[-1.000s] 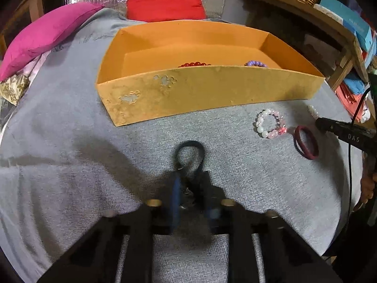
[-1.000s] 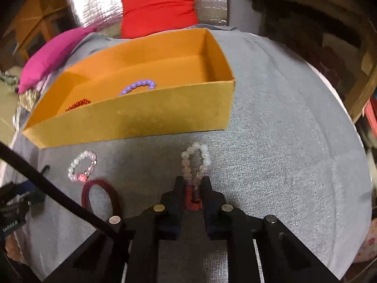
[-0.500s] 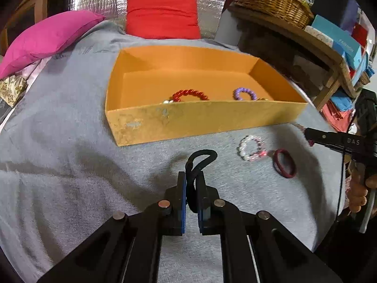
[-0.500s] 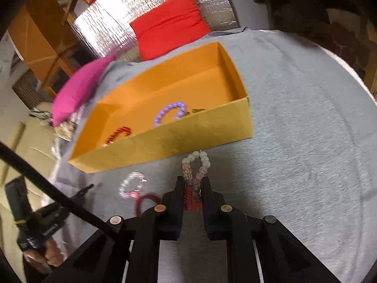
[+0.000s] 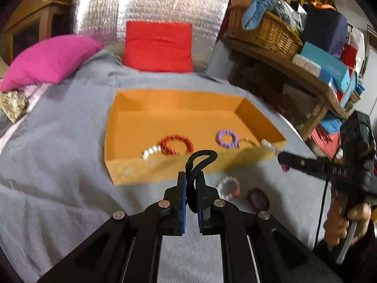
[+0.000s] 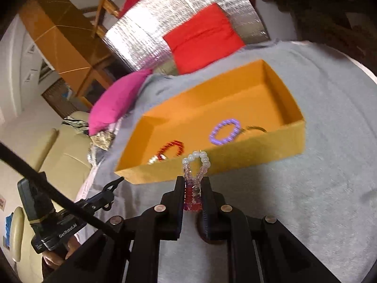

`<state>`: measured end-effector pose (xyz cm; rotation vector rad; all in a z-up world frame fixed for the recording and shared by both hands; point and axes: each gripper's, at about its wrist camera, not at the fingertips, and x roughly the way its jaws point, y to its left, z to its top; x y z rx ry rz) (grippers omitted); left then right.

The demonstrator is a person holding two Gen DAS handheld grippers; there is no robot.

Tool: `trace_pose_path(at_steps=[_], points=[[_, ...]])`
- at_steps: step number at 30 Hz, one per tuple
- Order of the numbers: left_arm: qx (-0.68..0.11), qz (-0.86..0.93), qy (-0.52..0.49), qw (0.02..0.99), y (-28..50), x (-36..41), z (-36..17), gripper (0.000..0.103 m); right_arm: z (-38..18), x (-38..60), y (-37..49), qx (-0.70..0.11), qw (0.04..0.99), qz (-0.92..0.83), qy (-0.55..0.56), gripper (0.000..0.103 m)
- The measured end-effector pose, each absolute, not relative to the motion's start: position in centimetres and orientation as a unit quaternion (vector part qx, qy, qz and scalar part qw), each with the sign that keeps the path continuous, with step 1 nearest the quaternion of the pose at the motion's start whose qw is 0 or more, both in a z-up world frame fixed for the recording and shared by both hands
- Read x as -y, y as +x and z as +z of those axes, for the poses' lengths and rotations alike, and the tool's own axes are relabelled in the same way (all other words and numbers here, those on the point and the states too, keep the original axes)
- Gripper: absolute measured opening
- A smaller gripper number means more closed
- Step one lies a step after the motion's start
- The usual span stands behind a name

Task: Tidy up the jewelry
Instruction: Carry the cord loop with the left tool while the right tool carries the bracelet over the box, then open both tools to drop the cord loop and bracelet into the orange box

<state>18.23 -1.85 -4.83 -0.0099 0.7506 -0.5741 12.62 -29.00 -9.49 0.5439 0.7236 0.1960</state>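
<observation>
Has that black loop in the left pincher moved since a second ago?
Yes. The left gripper has lifted the black loop off the grey cloth; it now sits up against the orange box front wall.

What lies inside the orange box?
Inside the orange box: a red bead bracelet, a purple one, white beads. Its front wall hides anything nearer.
</observation>
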Motion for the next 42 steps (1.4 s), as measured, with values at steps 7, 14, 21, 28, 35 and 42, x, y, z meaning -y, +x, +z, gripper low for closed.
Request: trace_pose_path(at_steps=[7, 14, 21, 28, 35, 42], points=[[-0.331, -0.231, -0.018, 0.915, 21.0, 1.7, -3.8, 0.008, -8.4, 27.4, 14.1, -0.329, 0.903, 0.095, 0.261, 0.015], [-0.339, -0.207, -0.025, 0.917, 25.2, 2.5, -4.4, 0.008, -7.7, 27.0, 16.9, -0.317, 0.907, 0.096, 0.261, 0.015], [-0.375, -0.197, -0.025, 0.905, 27.8, 3.1, -5.9, 0.008, -8.4, 26.1, 21.5, -0.338, 0.896, 0.095, 0.273, 0.015], [-0.420, -0.183, -0.023, 0.889, 30.1, 3.4, -8.2, 0.008, -10.2, 25.9, 25.6, -0.379, 0.879, 0.075, 0.278, 0.015], [-0.430, -0.172, -0.021, 0.886, 30.7, 3.5, -8.7, 0.008, -11.5, 25.8, 27.3, -0.398, 0.873, 0.061, 0.275, 0.015], [-0.447, -0.152, -0.008, 0.882, 31.2, 3.6, -9.5, 0.008, -12.2, 25.7, 27.8, -0.412, 0.873, 0.039, 0.260, 0.015]])
